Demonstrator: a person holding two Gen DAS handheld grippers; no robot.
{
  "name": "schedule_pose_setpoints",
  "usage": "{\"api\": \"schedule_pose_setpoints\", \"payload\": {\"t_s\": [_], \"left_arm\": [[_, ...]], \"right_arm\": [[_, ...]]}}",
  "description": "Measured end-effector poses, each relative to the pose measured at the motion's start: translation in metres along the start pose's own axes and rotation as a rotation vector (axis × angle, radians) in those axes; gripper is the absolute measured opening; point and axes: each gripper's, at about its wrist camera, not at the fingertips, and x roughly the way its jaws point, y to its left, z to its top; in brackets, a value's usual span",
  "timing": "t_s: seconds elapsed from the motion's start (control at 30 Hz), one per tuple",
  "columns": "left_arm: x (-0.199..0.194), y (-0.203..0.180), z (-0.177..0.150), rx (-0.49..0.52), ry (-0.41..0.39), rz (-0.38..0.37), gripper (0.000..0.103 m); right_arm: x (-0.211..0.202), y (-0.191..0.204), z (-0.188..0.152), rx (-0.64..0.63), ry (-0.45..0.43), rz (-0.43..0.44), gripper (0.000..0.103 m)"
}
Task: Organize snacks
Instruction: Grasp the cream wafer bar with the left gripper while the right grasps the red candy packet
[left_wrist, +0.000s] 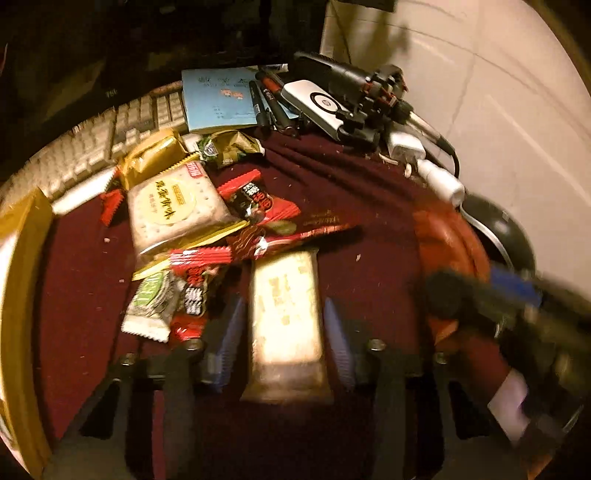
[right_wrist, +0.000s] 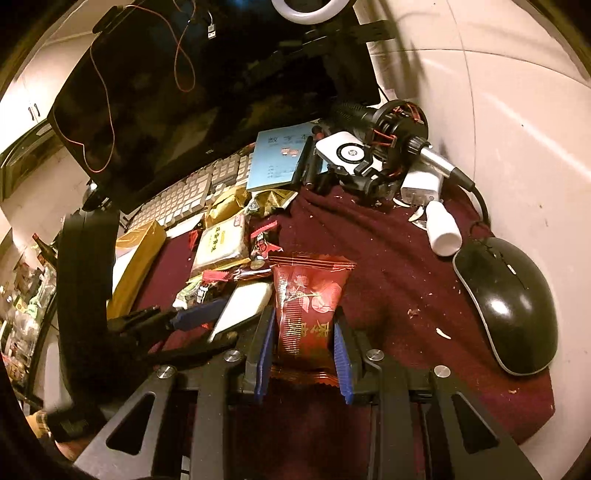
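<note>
Snack packets lie in a heap (left_wrist: 192, 221) on a dark red cloth (left_wrist: 351, 192). My left gripper (left_wrist: 284, 332) stands open around a pale cream packet (left_wrist: 284, 317), its blue pads a little off each side. My right gripper (right_wrist: 304, 343) is shut on a red packet (right_wrist: 306, 302) with gold print, held just right of the heap (right_wrist: 225, 251). The left gripper (right_wrist: 207, 317) and the cream packet (right_wrist: 243, 306) also show at the left of the right wrist view. The right gripper shows blurred at the right of the left wrist view (left_wrist: 498, 295).
A keyboard (left_wrist: 110, 144), a blue notebook (left_wrist: 221, 99), pens, a white device and a camera mount (left_wrist: 373, 99) line the back. A black mouse (right_wrist: 509, 302) and a white bottle (right_wrist: 443, 229) lie right. A gold box (right_wrist: 136, 258) lies left. A monitor (right_wrist: 207, 88) stands behind.
</note>
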Motion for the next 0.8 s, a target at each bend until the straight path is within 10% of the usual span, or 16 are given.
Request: {"api": "schedule_pose_setpoints", "payload": {"t_s": [0.4,0.47,0.8], "left_arm": [[0.002,0.009,0.005,-0.044,-0.007,-0.029,0.046],[0.001,0.006,0.002,-0.035,-0.012,0.002,0.032],[-0.022,-0.001,-0.030,-0.016,-0.054,-0.048,0.033]], "right_arm": [[-0.003,0.006,0.000,-0.015,-0.012,-0.017,0.029],[-0.004,0.005,0.000,-0.014,-0.014,-0.020,0.029],[-0.001,0.006,0.000,-0.005,-0.009,-0.010,0.029]]}}
